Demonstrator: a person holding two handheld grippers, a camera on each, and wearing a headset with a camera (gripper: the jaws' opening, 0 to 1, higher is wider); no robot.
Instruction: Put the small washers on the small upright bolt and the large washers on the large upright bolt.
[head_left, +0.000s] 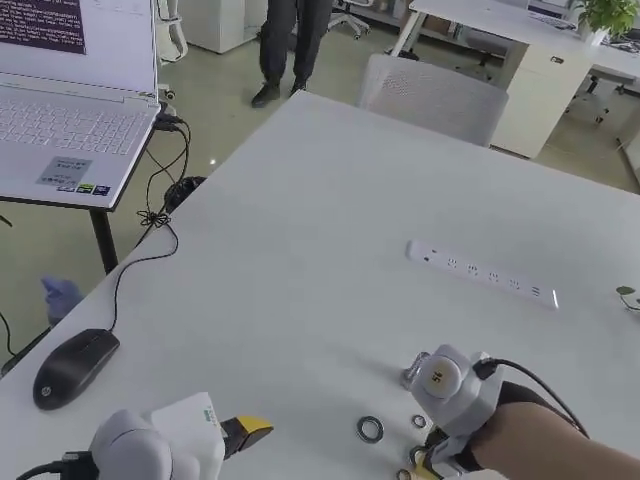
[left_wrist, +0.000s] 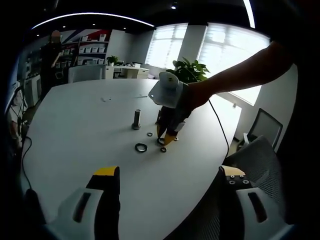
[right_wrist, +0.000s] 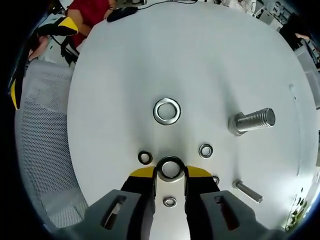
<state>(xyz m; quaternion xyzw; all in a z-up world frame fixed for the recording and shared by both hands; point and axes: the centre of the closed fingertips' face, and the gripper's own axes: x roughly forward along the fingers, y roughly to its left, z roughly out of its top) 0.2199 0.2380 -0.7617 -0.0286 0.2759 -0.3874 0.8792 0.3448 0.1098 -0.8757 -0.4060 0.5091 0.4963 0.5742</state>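
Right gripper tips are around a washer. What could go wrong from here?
1. The washer lies flat on the table between the tips of the right gripper; an edge grip could slip or flick it away.
2. Nearby small washers sit close beside the tips and may get knocked.

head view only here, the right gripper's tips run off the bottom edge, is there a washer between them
observer: yes. In the right gripper view the right gripper has a jaw on either side of a large washer lying flat. I can't tell whether they pinch it.
operator: where's the small bolt
observer: the small bolt stands to the right of the jaws in that view, nearer to them than the large bolt.
operator: left gripper carrying anything
observer: no, the left gripper is open with nothing between its jaws.
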